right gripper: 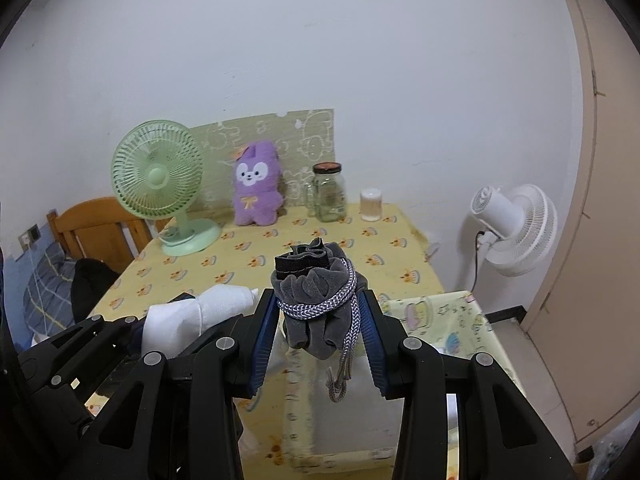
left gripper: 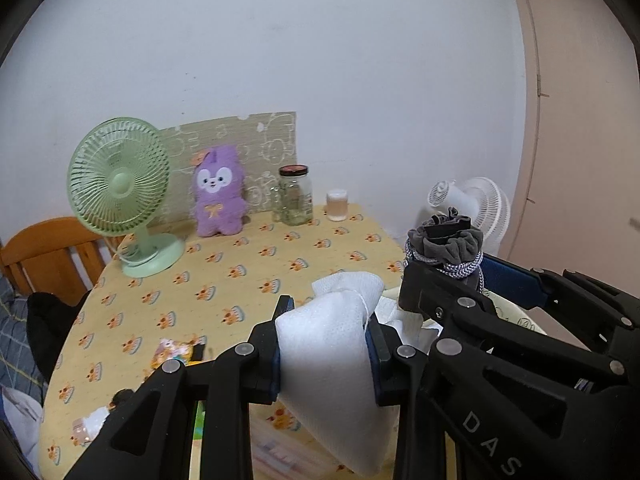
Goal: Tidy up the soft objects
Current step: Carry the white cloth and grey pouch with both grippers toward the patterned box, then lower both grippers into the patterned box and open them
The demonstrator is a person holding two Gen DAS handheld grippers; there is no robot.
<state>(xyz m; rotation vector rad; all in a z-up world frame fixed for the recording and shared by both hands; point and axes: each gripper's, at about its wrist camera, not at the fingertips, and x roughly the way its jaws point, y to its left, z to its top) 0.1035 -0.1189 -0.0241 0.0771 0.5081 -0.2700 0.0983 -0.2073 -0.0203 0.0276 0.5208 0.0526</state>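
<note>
My left gripper [left gripper: 325,336] is shut on a white mesh pouch [left gripper: 332,364], which hangs between its pads above the yellow table [left gripper: 256,276]. Just to its right, my right gripper [right gripper: 318,312] is shut on a grey velvet drawstring pouch [right gripper: 316,308] tied with a silver-and-white cord [right gripper: 352,320]. In the left wrist view the grey pouch [left gripper: 446,242] shows at the right, and in the right wrist view the white pouch [right gripper: 192,316] shows at the left. A purple plush rabbit [right gripper: 256,190] sits upright at the back of the table. A fabric storage box [right gripper: 436,320] with a yellow cartoon print stands under the right gripper.
At the table's back stand a green desk fan [left gripper: 120,192], a glass jar [left gripper: 296,196] and a small white cup [left gripper: 337,206] before a patterned board [left gripper: 240,144]. A wooden chair [left gripper: 52,256] is at the left, a white floor fan [right gripper: 516,228] at the right. A small packet [left gripper: 176,354] lies near the front.
</note>
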